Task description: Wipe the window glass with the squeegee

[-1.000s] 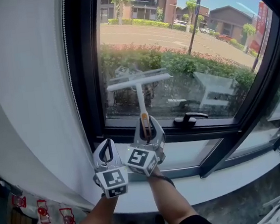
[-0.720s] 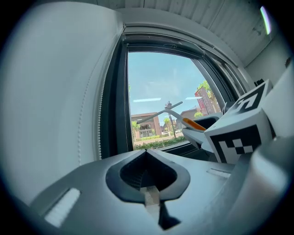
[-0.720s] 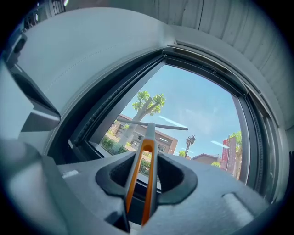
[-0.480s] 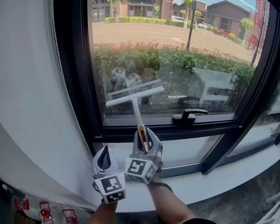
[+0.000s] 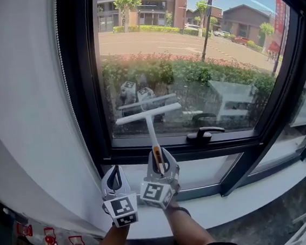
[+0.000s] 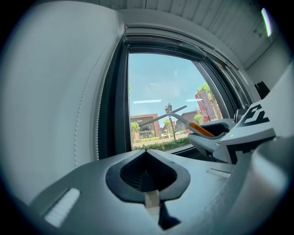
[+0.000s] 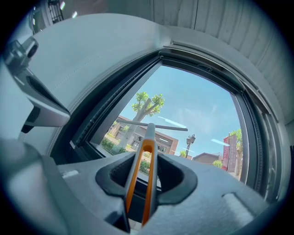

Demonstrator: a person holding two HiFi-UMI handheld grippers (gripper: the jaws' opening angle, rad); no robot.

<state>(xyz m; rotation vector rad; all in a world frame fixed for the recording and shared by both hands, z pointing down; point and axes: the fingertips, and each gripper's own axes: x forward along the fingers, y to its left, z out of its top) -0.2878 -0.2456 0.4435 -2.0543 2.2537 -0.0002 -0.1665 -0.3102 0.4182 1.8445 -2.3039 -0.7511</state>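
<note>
The right gripper (image 5: 158,158) is clamped on the orange-inlaid handle of the white T-shaped squeegee (image 5: 148,116). The blade sits at 12 o'clock from the gripper, low on the dark-framed window glass (image 5: 217,58). The left gripper (image 5: 114,179), close by at 9 o'clock, has its jaws together and holds nothing.

Squeegee (image 5: 149,126): the pale grey shaft is looking like smooth, matt plastic, with a glossier orange inset (image 7: 132,186) running along the grip. Window glass (image 5: 190,61) ahead of the blade is showing glossy and throwing back faint reflections. Frame (image 5: 93,98) around it is reading dark and matt, likely painted metal. Left of the tool, a white curtain (image 5: 26,105) is hanging as soft cloth with a stitched seam. Sill (image 5: 212,164) below the tool is looking smooth and white. Right gripper (image 5: 157,157) and left gripper (image 5: 114,171) are showing matt grey plastic shells.
</note>
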